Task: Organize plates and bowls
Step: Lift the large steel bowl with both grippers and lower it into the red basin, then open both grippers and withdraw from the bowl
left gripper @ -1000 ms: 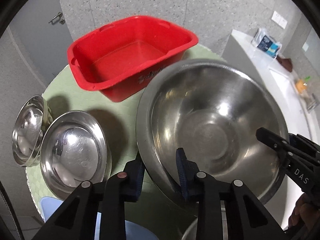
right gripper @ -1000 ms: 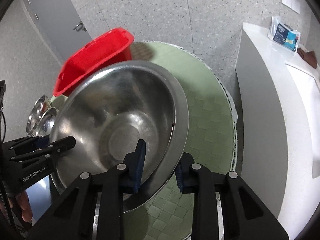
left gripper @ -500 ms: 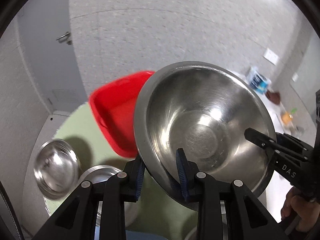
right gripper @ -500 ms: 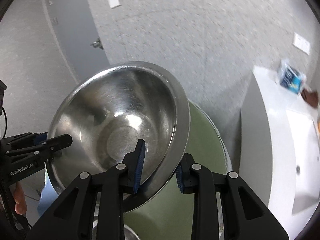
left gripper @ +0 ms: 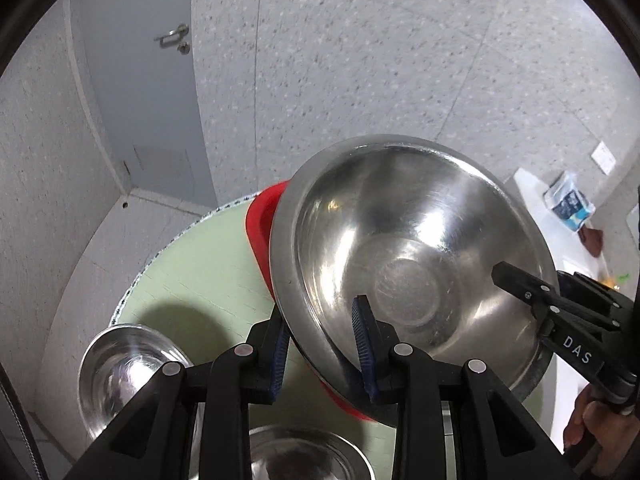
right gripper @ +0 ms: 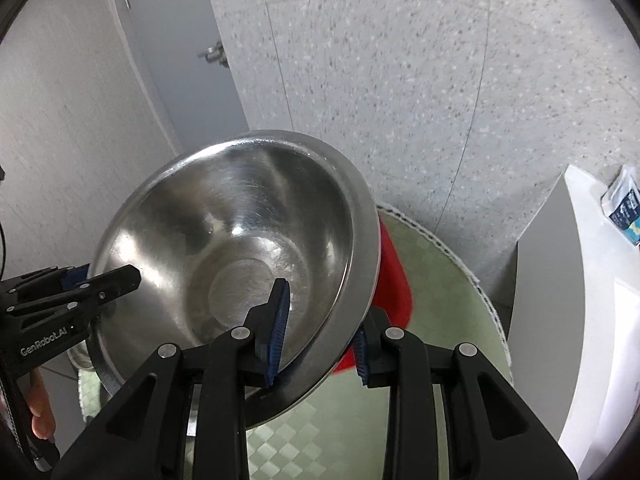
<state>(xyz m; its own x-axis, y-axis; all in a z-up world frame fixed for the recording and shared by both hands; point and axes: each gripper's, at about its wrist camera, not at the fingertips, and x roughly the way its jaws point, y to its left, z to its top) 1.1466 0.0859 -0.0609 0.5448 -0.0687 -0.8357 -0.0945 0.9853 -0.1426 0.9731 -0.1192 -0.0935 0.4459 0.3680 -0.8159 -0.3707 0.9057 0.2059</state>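
Note:
A large steel bowl (left gripper: 408, 264) is held in the air between both grippers, tilted, its inside facing the cameras; it also fills the right wrist view (right gripper: 240, 264). My left gripper (left gripper: 322, 354) is shut on its left rim. My right gripper (right gripper: 320, 332) is shut on its right rim, and also shows in the left wrist view (left gripper: 560, 308). The red tub (left gripper: 262, 228) is mostly hidden behind the bowl. A small steel bowl (left gripper: 120, 372) sits at the table's left edge, another steel bowl (left gripper: 304, 456) at the near edge.
The round table (left gripper: 192, 268) has a green checked cover (right gripper: 444, 300). A white counter (right gripper: 576, 280) stands at the right with a blue-white packet (right gripper: 624, 208). A grey door (left gripper: 144, 92) and speckled wall lie behind.
Both grippers have lifted the large bowl up off the table and tilted it back. The view now shows more wall and door; the tub and small bowls sank lower in frame.

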